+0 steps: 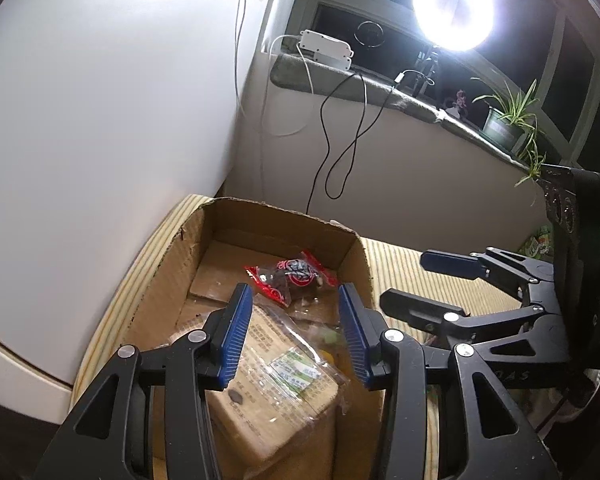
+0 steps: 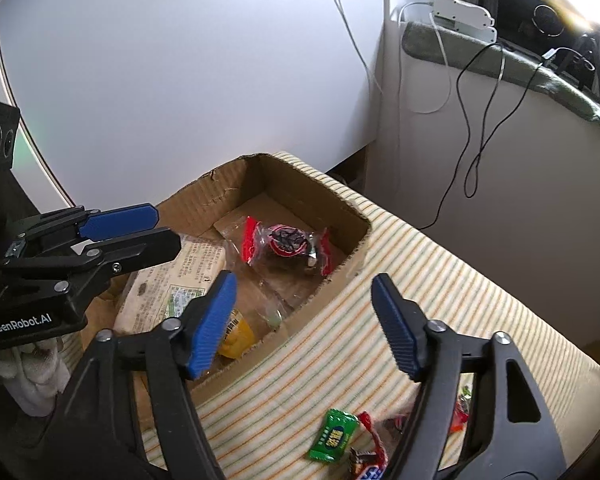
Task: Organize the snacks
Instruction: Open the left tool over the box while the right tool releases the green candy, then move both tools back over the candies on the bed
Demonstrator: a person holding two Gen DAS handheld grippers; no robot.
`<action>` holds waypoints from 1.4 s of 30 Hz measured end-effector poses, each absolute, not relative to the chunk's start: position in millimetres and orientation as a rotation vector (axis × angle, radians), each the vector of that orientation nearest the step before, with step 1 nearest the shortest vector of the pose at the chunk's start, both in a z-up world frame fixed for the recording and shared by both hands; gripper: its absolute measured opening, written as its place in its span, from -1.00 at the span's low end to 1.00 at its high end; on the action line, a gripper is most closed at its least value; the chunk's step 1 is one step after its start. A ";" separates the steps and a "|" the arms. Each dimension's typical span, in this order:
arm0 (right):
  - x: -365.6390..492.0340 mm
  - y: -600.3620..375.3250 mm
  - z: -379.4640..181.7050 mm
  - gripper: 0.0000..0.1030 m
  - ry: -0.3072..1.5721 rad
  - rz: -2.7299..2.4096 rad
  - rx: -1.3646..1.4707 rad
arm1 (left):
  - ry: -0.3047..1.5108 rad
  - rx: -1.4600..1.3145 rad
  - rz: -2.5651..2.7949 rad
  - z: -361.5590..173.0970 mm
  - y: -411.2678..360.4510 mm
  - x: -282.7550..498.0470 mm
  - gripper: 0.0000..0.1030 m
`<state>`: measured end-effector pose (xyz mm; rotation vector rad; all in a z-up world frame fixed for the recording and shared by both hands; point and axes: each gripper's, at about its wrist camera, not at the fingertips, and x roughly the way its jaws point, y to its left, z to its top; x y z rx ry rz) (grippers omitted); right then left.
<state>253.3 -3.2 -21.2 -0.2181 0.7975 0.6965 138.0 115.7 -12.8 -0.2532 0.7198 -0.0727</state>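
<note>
My left tongs (image 1: 296,334) gape empty over the brown cardboard box (image 1: 356,248) holding a red-ended wrapped snack (image 1: 296,276), my right tongs (image 2: 304,328) released above the green candy packet (image 2: 334,436) low in frame

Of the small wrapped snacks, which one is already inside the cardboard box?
The red-ended dark candy, lying on the box floor. The green candy and its neighbours sit outside on the striped cloth.
</note>
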 end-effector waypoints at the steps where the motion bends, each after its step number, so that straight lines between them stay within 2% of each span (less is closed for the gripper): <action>1: 251.4 -6.7 -19.3 0.46 0.795 0.694 -0.217 | 0.718 -0.253 -0.076 -11.5 114.2 136.7 -0.16; 5: 243.8 -22.5 -13.4 0.46 0.790 0.674 -0.220 | 0.715 -0.252 -0.093 -6.8 105.6 131.5 -0.14; 7: 240.3 -34.4 -10.7 0.47 0.792 0.660 -0.220 | 0.713 -0.253 -0.109 -4.4 99.4 127.5 0.04; 8: 238.0 -40.6 -9.8 0.47 0.790 0.650 -0.219 | 0.711 -0.252 -0.116 -3.6 95.9 125.7 0.07; 19: 212.8 -134.0 -12.0 0.47 0.805 0.529 -0.169 | 0.721 -0.199 -0.228 -3.3 41.0 111.9 0.07; 30: 186.9 -231.2 -40.2 0.47 0.857 0.373 -0.097 | 0.797 -0.153 -0.365 -23.7 -22.2 108.7 0.07; 33: 185.3 -251.4 -49.5 0.47 0.876 0.337 -0.083 | 0.828 -0.133 -0.408 -32.6 -40.5 107.4 0.04; 39: 182.3 -285.3 -69.3 0.47 0.918 0.295 -0.071 | 0.893 -0.101 -0.479 -47.2 -67.0 106.7 -0.19; 42: 184.0 -288.8 -79.2 0.47 0.937 0.315 -0.092 | 0.926 -0.082 -0.506 -55.8 -77.5 107.9 -0.21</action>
